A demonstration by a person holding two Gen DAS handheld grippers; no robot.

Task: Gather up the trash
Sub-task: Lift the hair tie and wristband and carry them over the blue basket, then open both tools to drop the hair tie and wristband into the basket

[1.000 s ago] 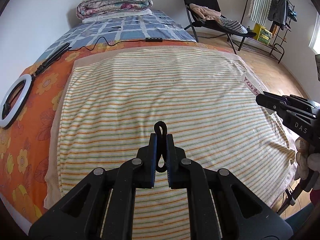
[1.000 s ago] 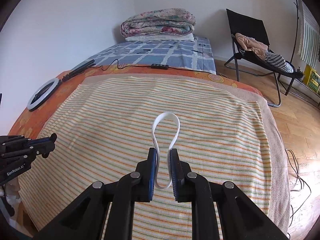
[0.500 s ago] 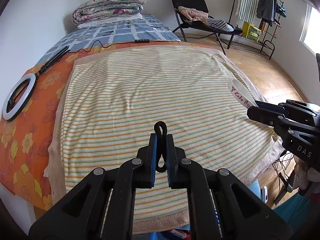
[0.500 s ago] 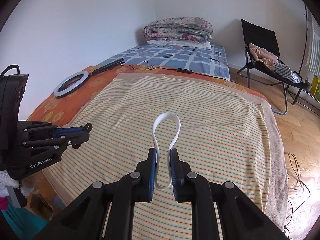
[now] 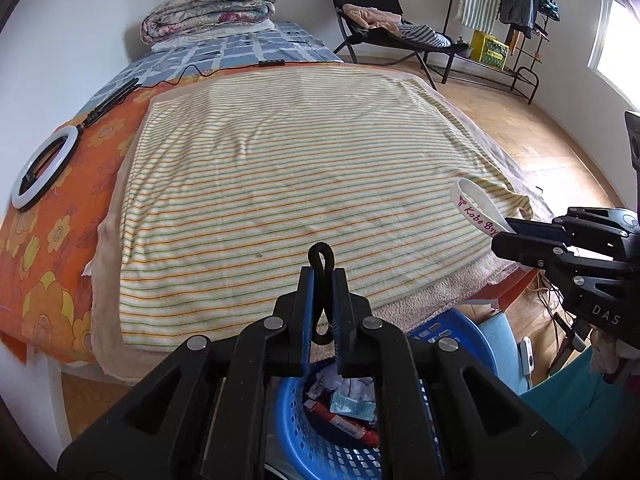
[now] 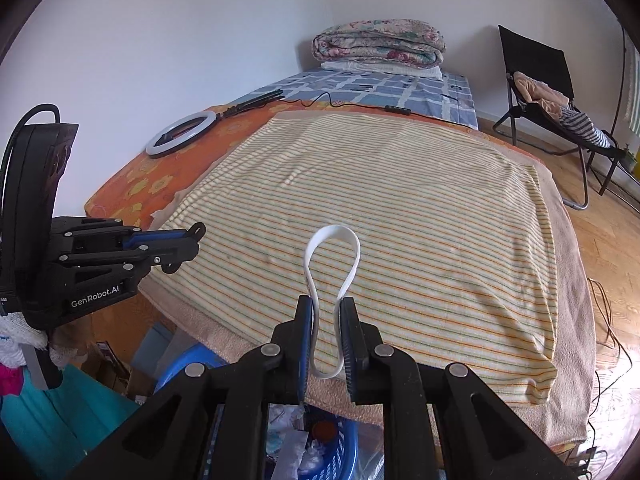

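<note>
Left wrist view looks down along the left tongs (image 5: 323, 276), which are clenched on a small black elastic loop (image 5: 321, 258); the loop's rounded end sticks out past the fingertips and its other end hangs between the blue pads. These tongs hang over the near edge of the bed, above a blue plastic basket (image 5: 320, 452) on the floor. Crumpled wrappers and paper (image 5: 344, 400) lie inside the basket. At the right of this view the right tongs (image 5: 500, 236) grasp a white wristband (image 5: 474, 204) with pink lettering, held out just past the corner of the striped blanket (image 5: 300, 184).

From the right wrist view, the right tongs (image 6: 327, 308) pinch the white wristband (image 6: 332, 256) near its lower part, so that it stands up as a tall loop above the fingertips and bulges out below the pads. The left tongs (image 6: 188, 236) show at the left, level with the bed's edge, and the blue basket (image 6: 340, 452) sits below.

Across the bed, the striped blanket lies flat over an orange flowered sheet (image 5: 52, 216). A ring light (image 5: 42, 174) rests on that sheet near the wall, its cable running toward the far end, where folded quilts (image 5: 210, 10) are stacked. A black folding chair (image 5: 372, 12) with clothes on it stands on the wooden floor beyond.
</note>
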